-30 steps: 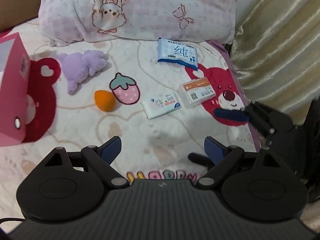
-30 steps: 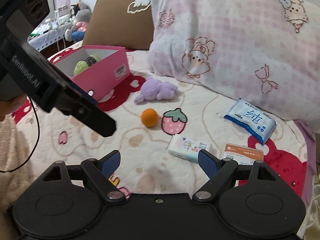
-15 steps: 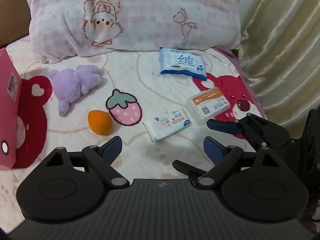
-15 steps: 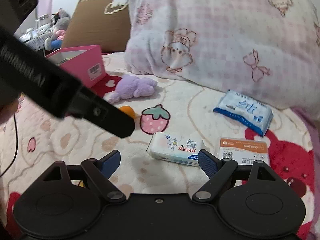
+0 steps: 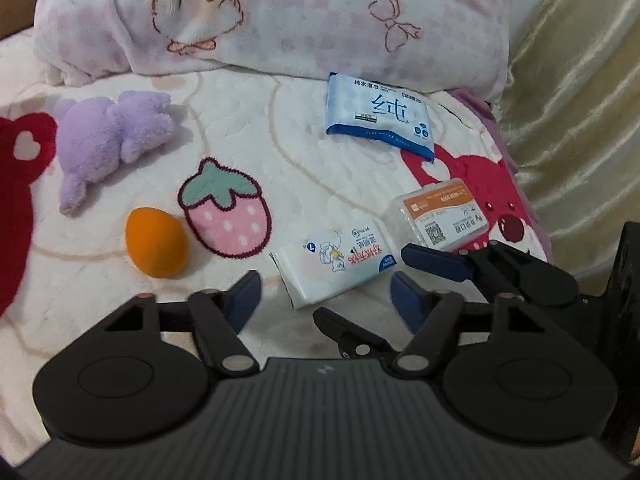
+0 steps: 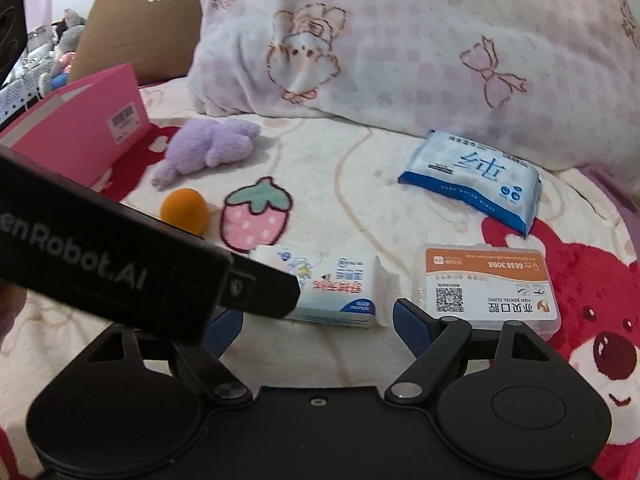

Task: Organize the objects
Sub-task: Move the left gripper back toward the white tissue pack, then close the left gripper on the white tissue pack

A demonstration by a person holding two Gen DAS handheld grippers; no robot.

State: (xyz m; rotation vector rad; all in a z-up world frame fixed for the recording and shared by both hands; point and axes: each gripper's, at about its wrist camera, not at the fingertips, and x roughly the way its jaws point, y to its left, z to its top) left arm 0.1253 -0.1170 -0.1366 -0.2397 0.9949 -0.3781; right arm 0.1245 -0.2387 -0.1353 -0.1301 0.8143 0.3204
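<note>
Reaching down over the bed [image 5: 360, 184] with both tools, I have the small tissue pack [image 5: 334, 270] just ahead of the left tool [image 5: 326, 290], whose jaws have just been narrowing and stand half spread with nothing pinched; the pack lies beyond the tips, not between them. My right tool [image 6: 316, 318] is spread wide and empty, its right finger next to the clear plastic box [image 6: 486, 286] with the orange label. The two tools crowd the same spot: in the left view a finger of the right tool crosses just beside the pack, so they could knock together or both nudge it. On this soft fleece a finger pressing down could also sink in, snag the blanket, or push the pack away instead of gripping it. The pack is soft, white and blue with red lettering, lying flat and slightly skewed between the printed strawberry and the box; its loose wrapper may crumple or slip. Farther back lie a blue wipes pack [image 5: 380, 120], an orange sponge [image 5: 156, 242] and a purple plush toy [image 5: 112, 140]; the pink box [image 6: 80, 128] stands at the left.
</note>
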